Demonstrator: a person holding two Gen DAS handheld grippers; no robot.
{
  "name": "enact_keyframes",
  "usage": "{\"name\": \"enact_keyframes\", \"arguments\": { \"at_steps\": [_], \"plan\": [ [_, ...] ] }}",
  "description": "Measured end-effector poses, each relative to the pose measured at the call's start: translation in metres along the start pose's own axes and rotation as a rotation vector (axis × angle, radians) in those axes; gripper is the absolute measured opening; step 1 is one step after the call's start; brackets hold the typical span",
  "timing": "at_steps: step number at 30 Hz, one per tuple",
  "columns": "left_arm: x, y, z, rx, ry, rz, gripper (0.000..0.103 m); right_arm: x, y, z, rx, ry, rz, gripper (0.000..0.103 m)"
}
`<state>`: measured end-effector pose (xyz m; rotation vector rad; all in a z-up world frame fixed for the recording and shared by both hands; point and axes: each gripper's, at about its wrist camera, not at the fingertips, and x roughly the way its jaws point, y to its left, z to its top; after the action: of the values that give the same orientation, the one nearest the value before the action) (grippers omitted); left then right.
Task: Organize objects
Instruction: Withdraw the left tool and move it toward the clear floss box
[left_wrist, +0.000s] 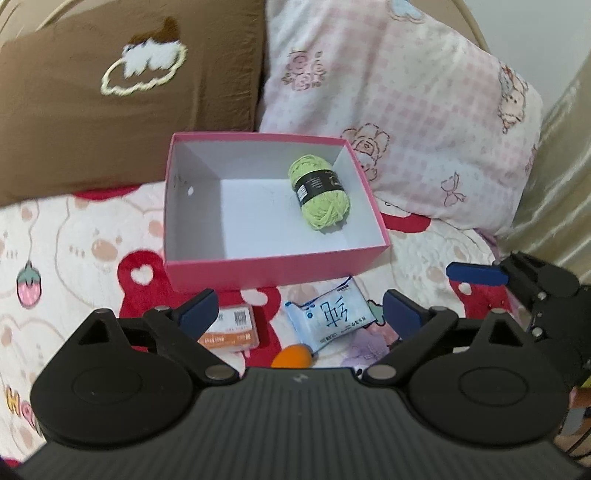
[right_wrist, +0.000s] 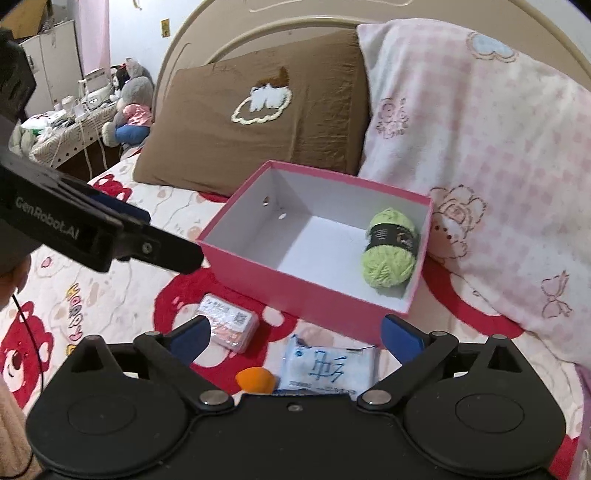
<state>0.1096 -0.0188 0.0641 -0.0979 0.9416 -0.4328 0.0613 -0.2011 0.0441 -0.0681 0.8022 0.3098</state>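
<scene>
A pink box (left_wrist: 258, 273) (right_wrist: 280, 291) with a white inside stands on the bedspread, and a green yarn ball (left_wrist: 322, 194) (right_wrist: 391, 254) lies in its right half. In front of the box lie a small orange-and-white card pack (left_wrist: 232, 330) (right_wrist: 231, 325), a blue-and-white tissue packet (left_wrist: 330, 315) (right_wrist: 328, 367) and an orange egg-shaped sponge (left_wrist: 293, 356) (right_wrist: 256, 380). My left gripper (left_wrist: 299, 308) is open above these items, holding nothing. My right gripper (right_wrist: 295, 334) is open too, nothing between its fingers. The right gripper's finger (left_wrist: 476, 273) shows at the left view's right edge.
A brown pillow (left_wrist: 110, 92) (right_wrist: 258, 122) and a pink checked pillow (left_wrist: 406, 122) (right_wrist: 480, 166) lean against the headboard behind the box. The bedspread (left_wrist: 55, 240) has red bear prints. A plush toy (right_wrist: 129, 107) and a cluttered side table (right_wrist: 66, 125) stand far left.
</scene>
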Motion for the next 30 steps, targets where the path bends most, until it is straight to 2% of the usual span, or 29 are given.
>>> {"name": "enact_keyframes", "arguments": {
  "at_steps": [3,7,10,14,16,20,22,24,27,30],
  "plan": [
    [0.0,0.008,-0.004,-0.025,0.025,-0.006,0.096,0.004,0.007,-0.002,-0.011,0.002,0.004,0.1],
    [0.007,0.01,-0.009,0.005,0.052,0.033,0.096,0.009,0.015,-0.006,-0.014,0.012,0.02,0.1],
    [0.017,0.016,-0.016,0.006,0.077,0.028,0.096,0.014,0.018,-0.008,0.0,0.011,0.038,0.1],
    [0.037,0.033,-0.026,-0.061,0.131,-0.008,0.096,0.023,0.021,-0.016,0.009,-0.013,0.062,0.1],
    [0.045,0.042,-0.032,-0.09,0.141,-0.012,0.096,0.031,0.026,-0.021,-0.014,-0.03,0.045,0.1],
    [0.056,0.056,-0.04,-0.125,0.136,-0.033,0.095,0.047,0.031,-0.029,-0.04,-0.041,0.045,0.1],
    [0.059,0.062,-0.042,-0.137,0.124,-0.03,0.091,0.053,0.032,-0.032,-0.036,-0.052,0.058,0.1],
    [0.063,0.066,-0.045,-0.126,0.117,-0.021,0.089,0.055,0.034,-0.036,-0.038,-0.095,0.107,0.1],
    [0.068,0.074,-0.049,-0.131,0.088,-0.055,0.088,0.055,0.038,-0.041,-0.048,-0.158,0.183,0.1],
    [0.075,0.082,-0.056,-0.13,0.048,-0.079,0.087,0.065,0.044,-0.044,-0.056,-0.145,0.189,0.1]
  ]
}}
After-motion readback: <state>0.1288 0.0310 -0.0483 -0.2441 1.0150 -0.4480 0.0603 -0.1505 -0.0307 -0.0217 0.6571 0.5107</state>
